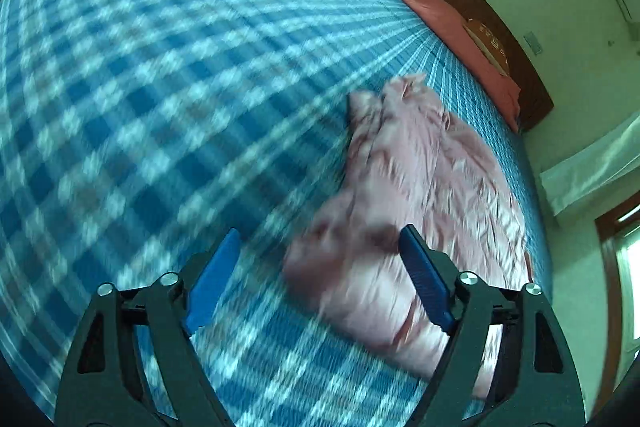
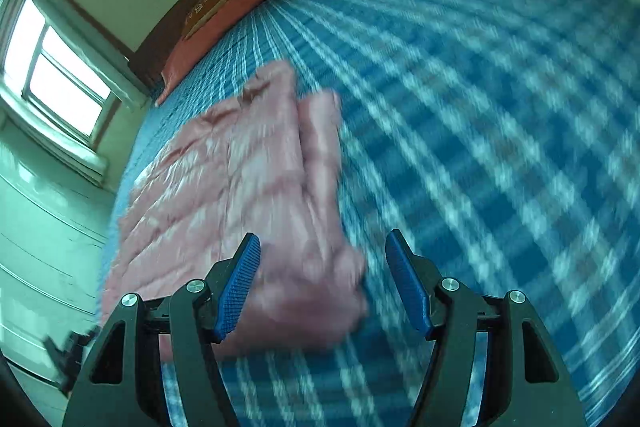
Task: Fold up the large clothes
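One pink garment lies crumpled on the blue checked bed. Two claws, left claw and right claw, hover above it, both spread wide and empty.

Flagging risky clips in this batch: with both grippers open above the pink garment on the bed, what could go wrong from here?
1. Both views are motion-blurred, so a fast descent of the left gripper or right gripper could miss the pink garment.
2. The garment looks puffy and slick, so a pinch might slip or catch several layers.
3. A deep pinch might also catch the checked bedsheet underneath.
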{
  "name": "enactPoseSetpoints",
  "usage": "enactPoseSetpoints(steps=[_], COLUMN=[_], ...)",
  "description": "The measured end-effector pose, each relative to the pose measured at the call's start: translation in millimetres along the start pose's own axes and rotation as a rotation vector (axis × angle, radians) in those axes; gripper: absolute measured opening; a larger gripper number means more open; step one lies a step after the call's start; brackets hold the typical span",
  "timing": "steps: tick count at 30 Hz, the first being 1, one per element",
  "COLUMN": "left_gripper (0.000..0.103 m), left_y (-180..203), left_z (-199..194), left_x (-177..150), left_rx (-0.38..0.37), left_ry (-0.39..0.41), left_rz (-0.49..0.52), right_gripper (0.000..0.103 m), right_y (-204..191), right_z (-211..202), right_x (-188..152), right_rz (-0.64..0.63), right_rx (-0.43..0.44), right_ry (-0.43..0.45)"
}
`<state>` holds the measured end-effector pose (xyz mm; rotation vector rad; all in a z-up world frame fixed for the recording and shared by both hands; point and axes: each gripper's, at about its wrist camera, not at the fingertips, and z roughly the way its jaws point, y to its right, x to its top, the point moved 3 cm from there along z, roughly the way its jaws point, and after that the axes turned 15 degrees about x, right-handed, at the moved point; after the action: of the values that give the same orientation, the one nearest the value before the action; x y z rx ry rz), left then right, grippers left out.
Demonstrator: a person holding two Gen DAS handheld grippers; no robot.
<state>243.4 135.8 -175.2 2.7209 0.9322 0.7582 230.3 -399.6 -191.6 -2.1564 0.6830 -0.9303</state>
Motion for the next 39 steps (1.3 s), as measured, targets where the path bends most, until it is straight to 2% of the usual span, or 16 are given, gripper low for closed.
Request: enactPoseSetpoints(steps=[1, 3, 6, 9, 11, 13, 15, 16, 17, 18, 19, 22, 25, 31, 39], left_gripper=[0.089, 0.09, 0.092, 0.092, 0.092, 0.091, 0.08, 0.071, 0.048, 0.038, 0.033, 0.017, 0.012, 0.011, 0.011], left_y=[-2, 0, 7, 12, 16, 17, 22, 24, 29, 33, 36, 41, 43, 21, -17], left_z=[1, 6, 6, 7, 17, 22, 22, 21, 20, 20, 20, 18, 14, -5, -35], left_x=[-10, -24, -28, -27, -22, -21, -22, -21, -20, -19, -19, -18, -18, -20, -52], left_rx=[-0.002, -0.02, -0.019, -0.06, -0.084, -0.065, -0.013, 0.004, -0.012, -0.039, -0.037, -0.055, -0.062, -0.081, -0.067], left_ry=[-0.011, -0.031, 0.011, -0.003, -0.038, -0.032, 0.003, 0.019, 0.037, 0.034, 0.034, 0.043, 0.048, 0.048, 0.021], left_rz=[-0.003, -0.008, -0.021, -0.085, -0.127, -0.175, -0.18, -0.169, -0.148, -0.121, -0.107, -0.081, -0.067, -0.06, -0.058], right_gripper=[0.065, 0.065, 0.065, 0.067, 0.068, 0.068, 0.065, 0.057, 0.046, 0.04, 0.031, 0.021, 0.018, 0.017, 0.017], right_y=[2, 4, -1, -2, 2, 6, 6, 7, 8, 8, 8, 8, 0, -6, 3], right_z=[1, 5, 18, 27, 37, 42, 42, 42, 44, 47, 48, 47, 40, 16, -25], right_x=[-7, -17, -21, -15, -12, -9, -8, -8, -8, -7, -7, -6, -9, -28, -73], right_rz=[0.019, 0.066, 0.124, 0.136, 0.179, 0.194, 0.187, 0.189, 0.195, 0.2, 0.204, 0.195, 0.179, 0.145, 0.138], right_rx=[0.018, 0.06, 0.133, 0.144, 0.16, 0.162, 0.151, 0.144, 0.156, 0.17, 0.189, 0.207, 0.214, 0.204, 0.195], right_ry=[0.001, 0.003, 0.015, 0.055, 0.065, 0.091, 0.114, 0.118, 0.115, 0.111, 0.108, 0.11, 0.117, 0.097, 0.061])
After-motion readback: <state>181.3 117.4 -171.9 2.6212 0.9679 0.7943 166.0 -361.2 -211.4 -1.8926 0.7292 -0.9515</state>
